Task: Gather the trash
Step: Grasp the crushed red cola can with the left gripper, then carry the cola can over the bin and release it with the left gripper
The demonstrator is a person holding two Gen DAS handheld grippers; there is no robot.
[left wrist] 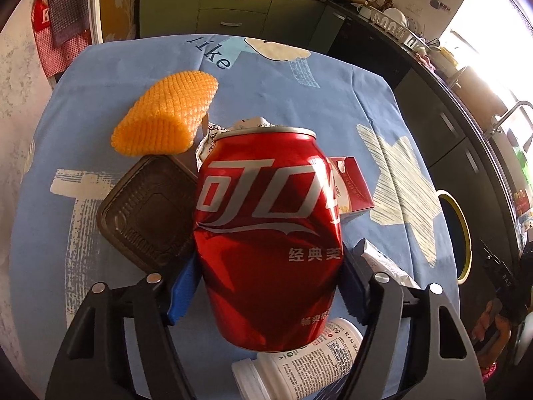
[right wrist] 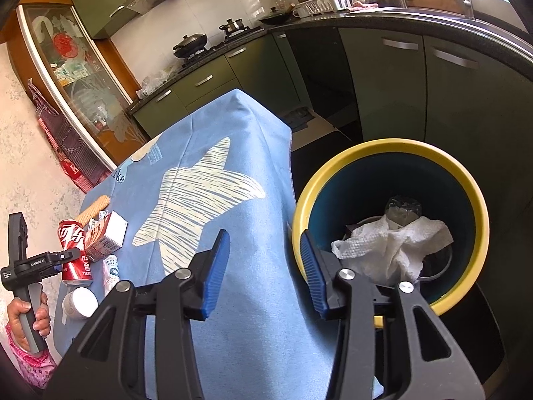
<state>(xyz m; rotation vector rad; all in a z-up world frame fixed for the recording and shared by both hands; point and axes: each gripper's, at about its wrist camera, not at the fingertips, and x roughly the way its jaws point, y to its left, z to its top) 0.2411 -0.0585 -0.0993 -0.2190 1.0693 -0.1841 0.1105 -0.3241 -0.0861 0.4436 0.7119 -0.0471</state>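
Red aluminium filled the left wrist view: a dented cola can [left wrist: 269, 233] sat clenched between the blue pads of the left gripper [left wrist: 266, 286], its sides already buckled. In the right wrist view the same can [right wrist: 74, 253] stood upright in that gripper, low over the table's blue star-print cloth [right wrist: 253, 300]; whether its base touched the cloth could not be told.

Around the can lay the rest of the litter. An orange foam fruit net [left wrist: 165, 116] was beyond it to the left, a dark plastic tray [left wrist: 146, 213] touched its left side, crumpled printed paper [left wrist: 213, 135] showed just behind its rim, a red carton [left wrist: 353, 188] stood just to its right, a white sachet [left wrist: 386, 261] lay near its right flank, and a white pill bottle [left wrist: 299, 366] lay on its side under its base.

Well apart from the can, off the table's edge, stood the yellow-rimmed bin [right wrist: 393, 148], holding a white paper towel [right wrist: 396, 246] and something clear behind it. The right gripper [right wrist: 266, 276] hung empty with its jaws spread wide, between table edge and bin.

Likely risks: the creased can could crush further and twist out of the pads during the carry. A low swing could knock the carton or roll the pill bottle off the cloth. Releasing short of the bin's rim would drop it on the floor.
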